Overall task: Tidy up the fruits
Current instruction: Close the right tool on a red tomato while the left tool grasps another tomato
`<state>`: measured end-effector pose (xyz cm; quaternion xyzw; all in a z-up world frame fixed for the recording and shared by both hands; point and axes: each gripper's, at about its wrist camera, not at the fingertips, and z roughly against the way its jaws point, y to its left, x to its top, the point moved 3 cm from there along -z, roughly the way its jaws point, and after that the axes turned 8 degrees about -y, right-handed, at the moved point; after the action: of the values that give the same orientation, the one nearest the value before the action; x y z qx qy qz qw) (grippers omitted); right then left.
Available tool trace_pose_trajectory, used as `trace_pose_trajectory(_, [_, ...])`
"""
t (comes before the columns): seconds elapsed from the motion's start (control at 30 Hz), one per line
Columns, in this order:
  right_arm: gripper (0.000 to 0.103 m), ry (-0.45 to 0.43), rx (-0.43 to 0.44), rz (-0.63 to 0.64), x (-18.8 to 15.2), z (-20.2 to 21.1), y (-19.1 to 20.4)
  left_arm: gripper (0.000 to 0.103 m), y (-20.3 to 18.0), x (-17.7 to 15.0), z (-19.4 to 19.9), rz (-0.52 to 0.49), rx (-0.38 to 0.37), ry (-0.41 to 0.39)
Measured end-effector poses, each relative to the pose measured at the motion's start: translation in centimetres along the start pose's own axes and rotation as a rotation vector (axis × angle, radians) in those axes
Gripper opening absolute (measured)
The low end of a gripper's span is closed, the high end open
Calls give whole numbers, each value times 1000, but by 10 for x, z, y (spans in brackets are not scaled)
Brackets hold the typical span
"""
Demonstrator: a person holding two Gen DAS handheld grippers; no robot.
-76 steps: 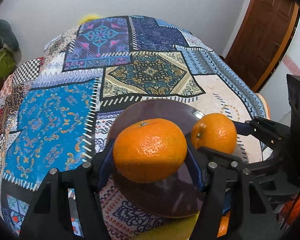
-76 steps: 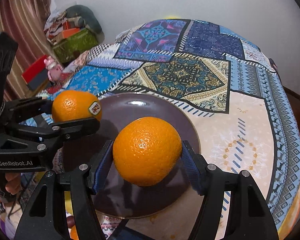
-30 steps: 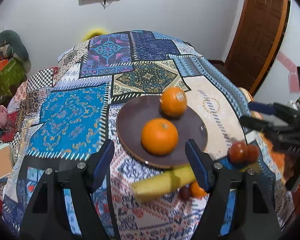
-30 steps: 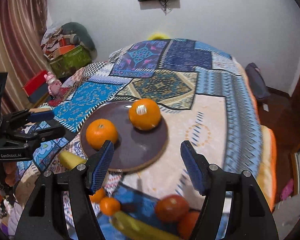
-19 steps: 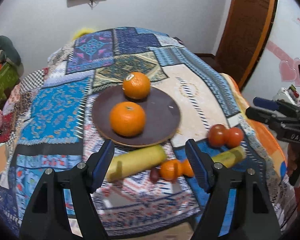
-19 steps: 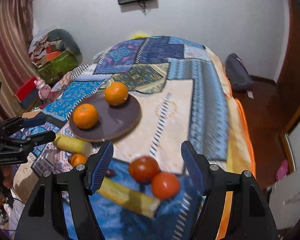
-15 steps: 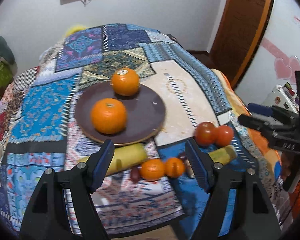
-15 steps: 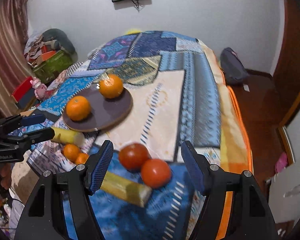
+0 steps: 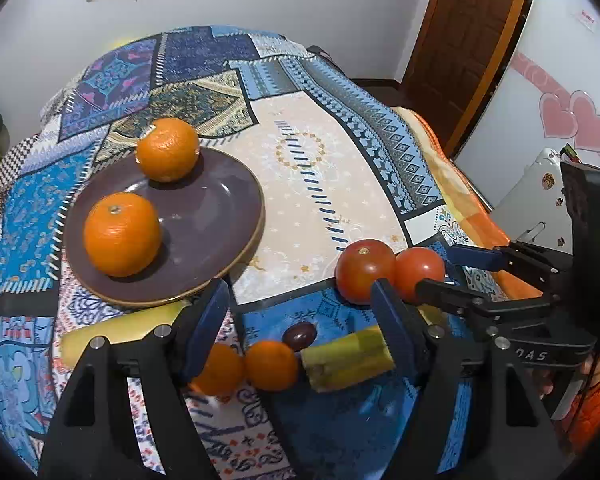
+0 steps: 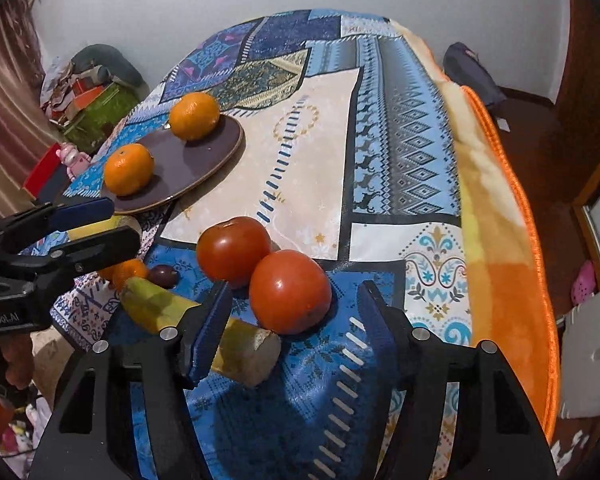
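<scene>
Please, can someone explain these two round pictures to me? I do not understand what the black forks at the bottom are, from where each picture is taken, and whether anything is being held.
No robot here: a person holds a two-finger tool in each hand, each with a wide-angle camera looking along its fingers. The black forks are those tools.

The left tool's picture shows the left gripper and, at the side, the right one. The right tool's picture shows the right gripper.

On the patterned cloth lies a dark plate with two oranges. Nearer are two tomatoes, small oranges, a dark small fruit and yellow-green pieces.

Nothing is held. The right jaws are closing, a tomato just ahead of them, not gripped.
</scene>
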<state>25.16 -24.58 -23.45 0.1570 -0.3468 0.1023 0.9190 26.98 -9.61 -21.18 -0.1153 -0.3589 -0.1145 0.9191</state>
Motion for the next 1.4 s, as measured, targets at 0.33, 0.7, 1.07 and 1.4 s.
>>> trace_pose_trajectory(0.33, [46, 46, 64, -34, -7, -14, -5, 73, -1, 0, -18, 27, -13, 36])
trace_pose_trajectory(0.7, [45, 11, 6, -23, -7, 4, -19, 73, -27, 1, -42, 16, -69, 84])
trace_pose_trajectory(1.07, [45, -24, -29, -62, -5, 27, -38, 64, -53, 3, -77, -22, -91, 149])
trace_pose_trajectory(1.4, [45, -50, -14, -51, 2, 32, -30, 47, -50, 1, -76, -12, -87, 139])
